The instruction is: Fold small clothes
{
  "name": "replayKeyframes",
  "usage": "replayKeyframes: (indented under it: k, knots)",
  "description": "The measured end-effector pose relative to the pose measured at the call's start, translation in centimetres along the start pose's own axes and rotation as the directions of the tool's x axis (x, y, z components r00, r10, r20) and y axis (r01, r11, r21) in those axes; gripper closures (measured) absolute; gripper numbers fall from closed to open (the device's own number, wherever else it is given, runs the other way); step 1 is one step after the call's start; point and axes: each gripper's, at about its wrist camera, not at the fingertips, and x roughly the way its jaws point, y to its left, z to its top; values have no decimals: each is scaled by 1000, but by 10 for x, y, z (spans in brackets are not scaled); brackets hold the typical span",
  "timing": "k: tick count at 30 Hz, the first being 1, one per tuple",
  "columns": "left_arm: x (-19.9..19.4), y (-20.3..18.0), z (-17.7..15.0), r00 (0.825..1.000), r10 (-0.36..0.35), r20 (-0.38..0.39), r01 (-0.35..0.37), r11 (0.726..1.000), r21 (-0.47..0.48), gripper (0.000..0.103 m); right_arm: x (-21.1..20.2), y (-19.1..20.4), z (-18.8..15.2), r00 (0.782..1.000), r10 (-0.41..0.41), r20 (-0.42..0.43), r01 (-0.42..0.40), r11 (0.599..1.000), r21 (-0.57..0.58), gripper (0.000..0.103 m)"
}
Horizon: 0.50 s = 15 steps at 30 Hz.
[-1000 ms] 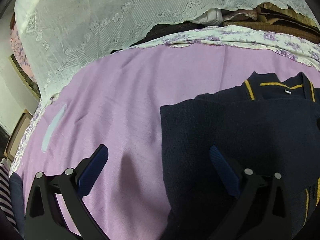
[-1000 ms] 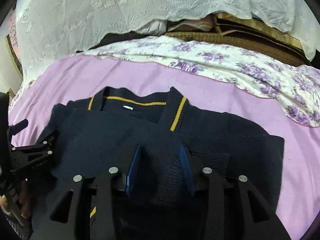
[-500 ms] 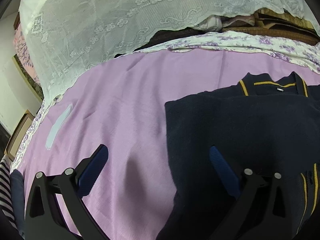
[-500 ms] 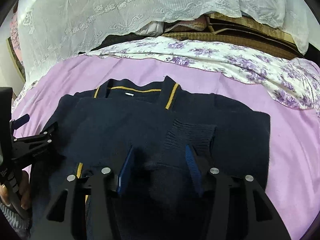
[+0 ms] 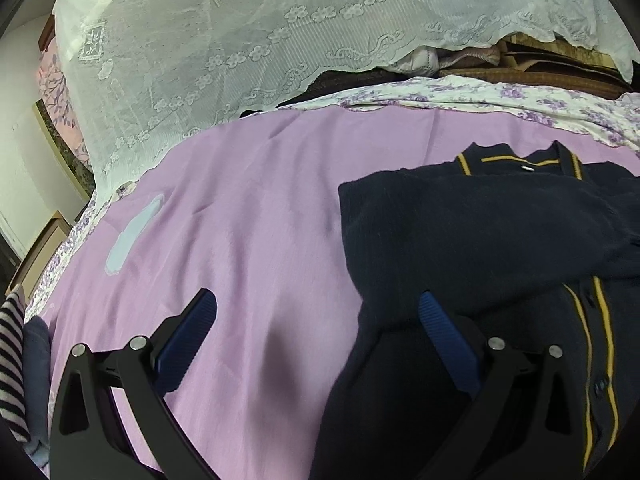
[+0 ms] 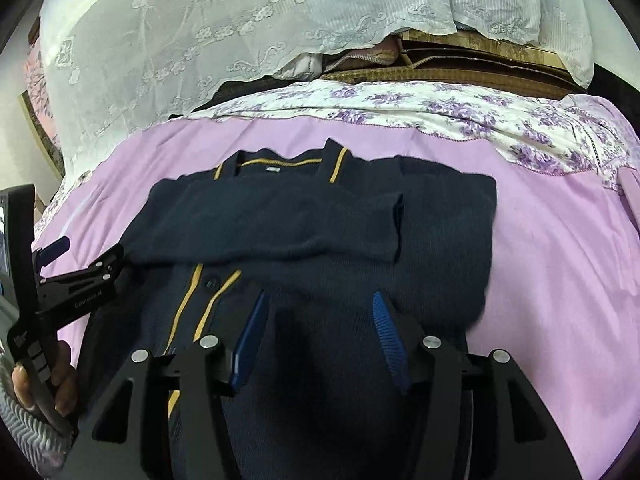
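The left gripper (image 5: 316,332) is held wide open, nothing clamped. The right gripper (image 6: 320,320) is tilted downward (jaws opening), with nothing pinched between the pads.

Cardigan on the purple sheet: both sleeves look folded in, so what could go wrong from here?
1. The folded sleeve lies loose across the cardigan; the right gripper, its jaws opening just above the knit with nothing between them, could snag it and undo the fold.
2. The left gripper straddles the cardigan's edge, one finger over the purple sheet, so a grab might pinch sheet too.
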Motion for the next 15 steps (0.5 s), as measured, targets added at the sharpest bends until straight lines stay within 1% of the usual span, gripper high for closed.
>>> replayKeyframes:
  k: [11, 15]
  knots:
    - [-39, 5, -38, 1000, -16, 3, 16, 1000, 6, 4, -29, -2, -48, 1000, -3, -28, 3, 1000, 2, 45]
    - [-51, 8, -52, 1000, -14, -1, 14, 1000, 11, 4, -39, 0, -62, 1000, -6, -31, 6, 1000, -10, 42]
